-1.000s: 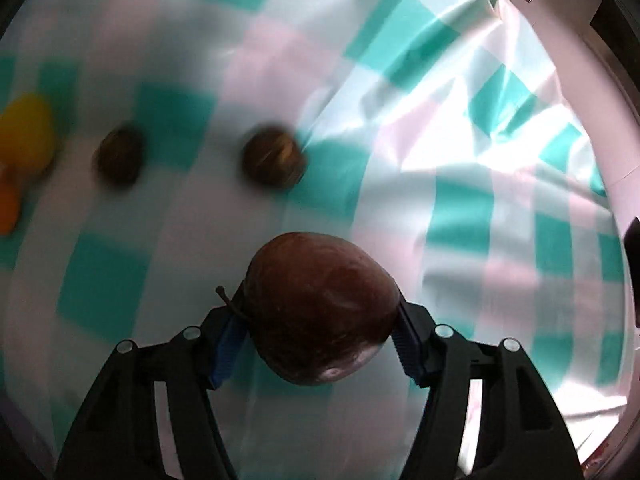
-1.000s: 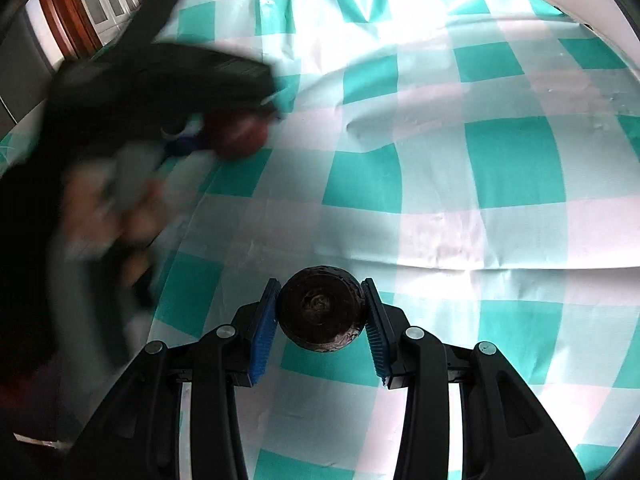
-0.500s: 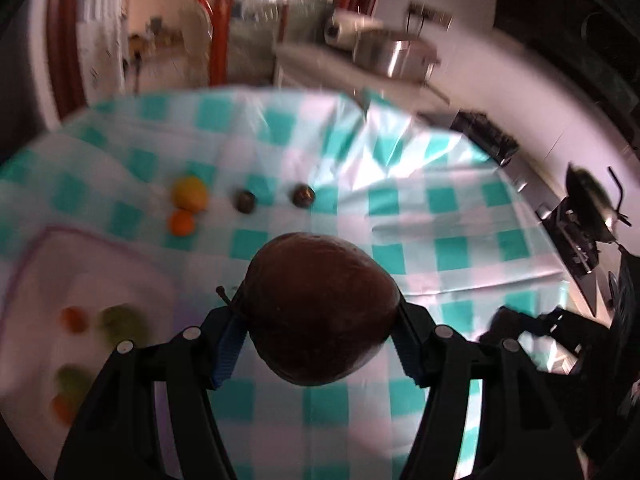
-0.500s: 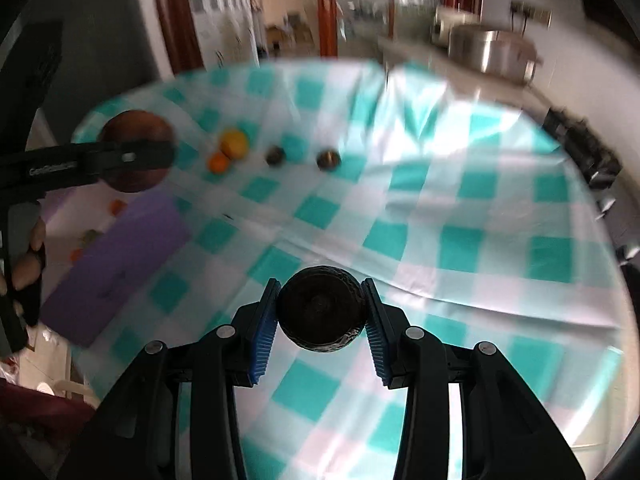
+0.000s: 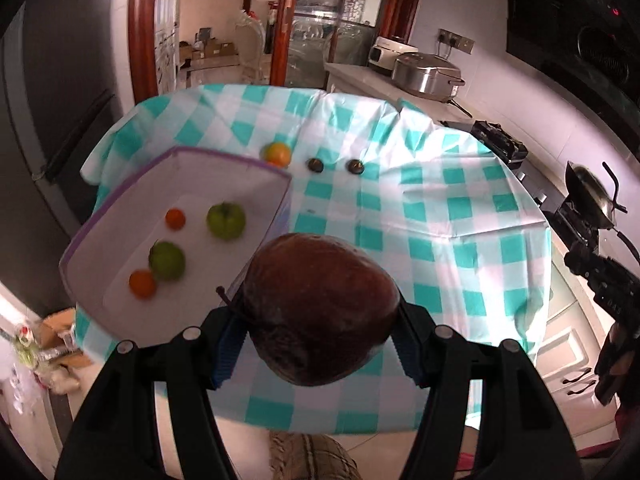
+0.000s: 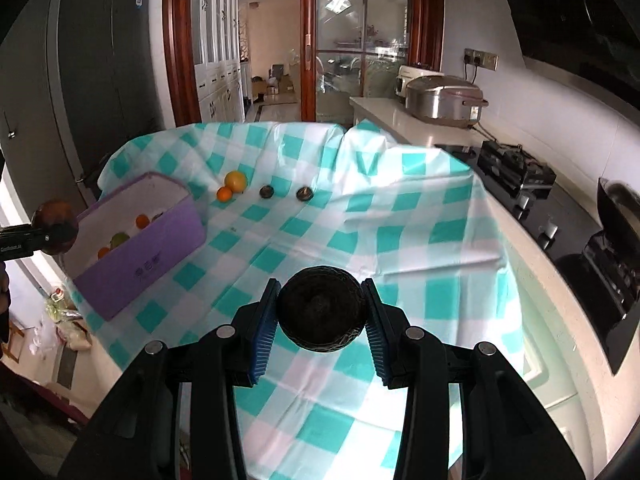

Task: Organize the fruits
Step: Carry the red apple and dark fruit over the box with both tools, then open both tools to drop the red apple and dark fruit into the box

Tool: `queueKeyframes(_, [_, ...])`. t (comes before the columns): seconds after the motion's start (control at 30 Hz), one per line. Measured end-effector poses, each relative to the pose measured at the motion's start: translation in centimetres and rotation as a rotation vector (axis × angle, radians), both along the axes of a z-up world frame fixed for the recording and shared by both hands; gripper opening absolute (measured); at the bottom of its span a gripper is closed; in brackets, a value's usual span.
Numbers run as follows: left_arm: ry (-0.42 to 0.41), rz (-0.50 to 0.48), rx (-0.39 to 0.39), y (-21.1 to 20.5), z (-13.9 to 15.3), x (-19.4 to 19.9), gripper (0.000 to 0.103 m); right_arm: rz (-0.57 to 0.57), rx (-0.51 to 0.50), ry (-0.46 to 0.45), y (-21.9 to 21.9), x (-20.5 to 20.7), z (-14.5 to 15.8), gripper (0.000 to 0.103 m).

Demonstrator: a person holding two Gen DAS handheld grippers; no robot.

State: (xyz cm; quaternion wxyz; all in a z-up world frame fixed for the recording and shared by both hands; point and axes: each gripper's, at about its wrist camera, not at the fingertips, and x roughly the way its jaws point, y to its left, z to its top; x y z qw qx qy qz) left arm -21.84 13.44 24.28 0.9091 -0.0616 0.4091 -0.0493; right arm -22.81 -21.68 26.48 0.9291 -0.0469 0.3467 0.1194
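- Kitchen; surface [image 5: 460, 216] under a teal-and-white checked cloth, steel cooker [image 5: 426, 74] on the counter behind.
- Left wrist view: left gripper [image 5: 316, 344] clamped on a large dark-red apple [image 5: 320, 312], held above the surface's near edge. Purple bin [image 5: 100, 216] at the left edge holds two green fruits and two small orange ones.
- Right wrist view: right gripper [image 6: 320, 320] closed tight on a small dark wrinkled fruit [image 6: 322, 308], above the cloth. Toward the far edge: yellow-orange fruit [image 6: 235, 181], small orange, two dark fruits.
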Motion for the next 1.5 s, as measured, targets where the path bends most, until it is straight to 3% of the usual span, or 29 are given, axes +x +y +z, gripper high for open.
queueKeyframes(0.2, [0.006,0.040,-0.040,2.4,-1.1,-1.2,0.064,0.082,-0.057,0.052,3.7,-1.2,-2.7,0.040])
queueKeyframes(0.37, [0.014,0.014,-0.039,4.5,-2.4,0.0,0.064,0.145,-0.041,0.099,8.5,0.9,-4.2,0.040])
queueKeyframes(0.63, [0.058,0.033,-0.024,13.3,-4.5,4.1,0.064,0.295,0.017,0.144,23.6,6.1,-5.0,0.040])
queueKeyframes(0.8, [0.083,0.001,0.013,18.9,-5.3,7.3,0.064,0.391,-0.018,0.136,33.4,8.6,-5.1,0.040])
queueKeyframes(0.93, [0.147,-0.044,0.029,21.8,-7.1,9.6,0.064,0.392,-0.058,0.173,39.4,11.1,-6.8,0.040])
queueKeyframes(1.13, [0.233,-0.149,0.096,23.3,-10.1,12.0,0.064,0.365,-0.151,0.259,43.6,12.3,-10.6,0.040])
queueKeyframes(1.3, [0.348,-0.242,0.162,23.1,-13.2,13.5,0.064,0.358,-0.299,0.382,45.3,12.6,-14.9,0.040])
queueKeyframes(1.5, [0.419,-0.325,0.227,22.3,-15.6,13.9,0.065,0.343,-0.367,0.461,46.3,12.8,-17.2,0.040])
